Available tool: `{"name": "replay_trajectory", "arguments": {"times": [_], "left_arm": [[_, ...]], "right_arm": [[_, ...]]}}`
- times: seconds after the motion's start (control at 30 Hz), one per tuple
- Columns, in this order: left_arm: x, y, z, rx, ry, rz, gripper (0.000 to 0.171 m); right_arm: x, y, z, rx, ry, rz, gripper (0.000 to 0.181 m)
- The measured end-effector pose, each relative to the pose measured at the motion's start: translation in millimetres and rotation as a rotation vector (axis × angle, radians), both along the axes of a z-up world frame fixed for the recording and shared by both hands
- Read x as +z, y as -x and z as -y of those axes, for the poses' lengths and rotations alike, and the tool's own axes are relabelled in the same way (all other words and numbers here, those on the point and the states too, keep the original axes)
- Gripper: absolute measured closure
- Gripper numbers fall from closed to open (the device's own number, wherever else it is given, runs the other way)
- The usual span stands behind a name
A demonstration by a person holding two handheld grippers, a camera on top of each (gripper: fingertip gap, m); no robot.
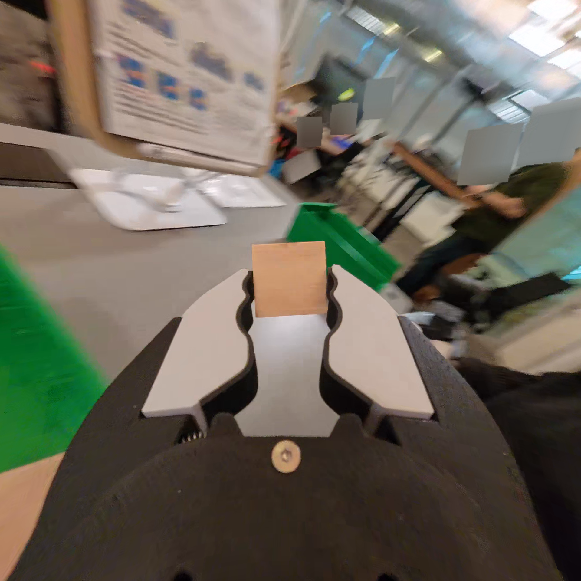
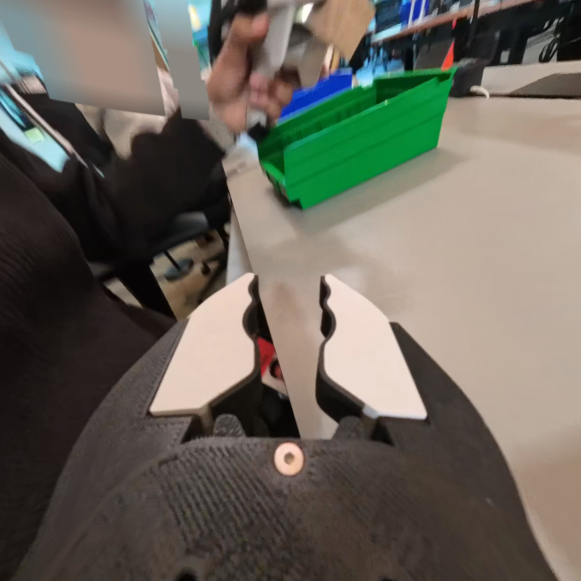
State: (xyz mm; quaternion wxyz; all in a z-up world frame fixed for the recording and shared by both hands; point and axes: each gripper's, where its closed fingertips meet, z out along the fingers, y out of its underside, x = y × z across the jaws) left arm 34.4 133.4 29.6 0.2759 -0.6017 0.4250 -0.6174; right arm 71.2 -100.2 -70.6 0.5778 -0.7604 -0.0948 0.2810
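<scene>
My left gripper (image 1: 289,276) is shut on a square tan wooden block (image 1: 289,278), held upright between the fingertips above the grey table (image 1: 125,283). A green bin (image 1: 342,245) lies just beyond the block, to the right. My right gripper (image 2: 289,283) is open and empty, low over the table's left edge (image 2: 242,251). In the right wrist view a green bin (image 2: 361,151) stands farther along the table. Above its left end a hand (image 2: 239,66) holds the other gripper, blurred, with a tan piece (image 2: 342,22) at its top.
A second green bin (image 1: 37,361) fills the left edge of the left wrist view. White trays (image 1: 157,201) and a poster board (image 1: 188,78) stand at the back. A blue bin (image 2: 317,91) sits behind the green one. People and a chair (image 2: 185,229) are beside the table.
</scene>
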Motion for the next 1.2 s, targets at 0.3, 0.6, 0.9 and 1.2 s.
{"name": "replay_trajectory", "arguments": {"times": [0.3,0.6,0.9,1.2], "left_arm": [[-40,-25,176,-0.39,0.414,0.151,0.127],[-44,-18,207,-0.424,0.29,0.237,0.126],[-51,-23,207,-0.412,0.373,0.24,0.127],[-55,-23,211,-0.434,0.393,0.229,0.127]], "right_arm": [[46,-16,-23,-0.07,-0.108,-0.642,0.113],[33,13,-17,-0.002,-0.058,-0.475,0.13],[43,12,-12,0.042,-0.104,-0.544,0.131],[38,8,-15,0.006,-0.094,-0.503,0.141]]}}
